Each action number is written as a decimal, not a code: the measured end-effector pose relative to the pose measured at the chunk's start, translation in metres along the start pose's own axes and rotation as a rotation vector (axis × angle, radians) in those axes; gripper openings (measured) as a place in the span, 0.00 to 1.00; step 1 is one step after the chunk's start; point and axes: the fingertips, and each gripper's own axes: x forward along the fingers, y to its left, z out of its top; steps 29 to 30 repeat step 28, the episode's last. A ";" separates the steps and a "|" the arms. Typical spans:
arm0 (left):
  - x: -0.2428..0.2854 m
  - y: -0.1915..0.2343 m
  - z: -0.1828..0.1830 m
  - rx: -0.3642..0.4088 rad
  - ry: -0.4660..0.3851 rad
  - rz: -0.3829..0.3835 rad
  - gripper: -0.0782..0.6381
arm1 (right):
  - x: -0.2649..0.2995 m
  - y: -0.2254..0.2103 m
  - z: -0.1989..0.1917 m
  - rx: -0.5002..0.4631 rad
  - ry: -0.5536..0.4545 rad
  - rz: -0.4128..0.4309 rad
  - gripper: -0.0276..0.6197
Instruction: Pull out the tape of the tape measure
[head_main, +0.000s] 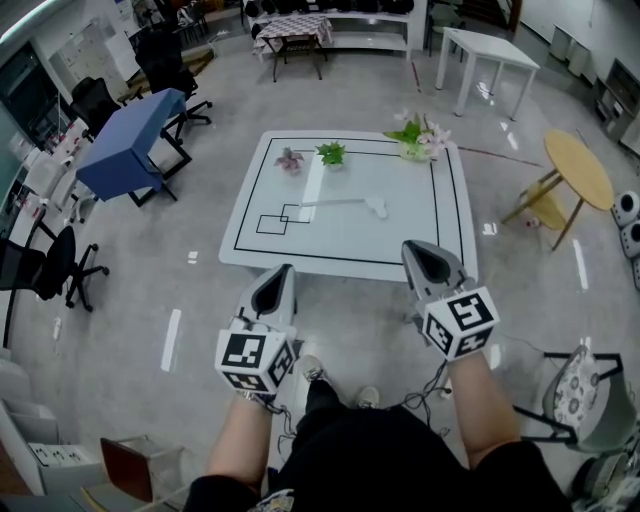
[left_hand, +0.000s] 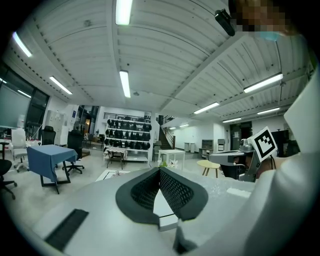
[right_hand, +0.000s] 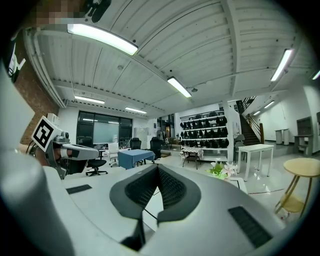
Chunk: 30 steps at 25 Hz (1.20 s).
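White bench (head_main: 250, 238) ahead of you: two small potted plants (head_main: 331, 153) and flowers (head_main: 420, 138) along its far edge. The tape measure (head_main: 374, 208) lies mid-bench, well beyond your left gripper (head_main: 276, 285) and right gripper (head_main: 426, 258), both pressed together, holding nothing

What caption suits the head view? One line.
Left gripper and right gripper, both shut and empty, poised before a white table with tape measure and plants.
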 end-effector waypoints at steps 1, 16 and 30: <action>0.000 0.000 0.000 0.001 -0.002 0.000 0.11 | 0.000 0.000 -0.001 0.000 -0.001 0.000 0.04; 0.002 -0.010 -0.004 0.001 0.000 0.003 0.11 | -0.004 -0.003 -0.010 0.003 0.011 0.012 0.04; 0.002 -0.013 -0.004 -0.002 -0.001 0.000 0.11 | -0.008 -0.003 -0.008 0.005 0.021 0.004 0.04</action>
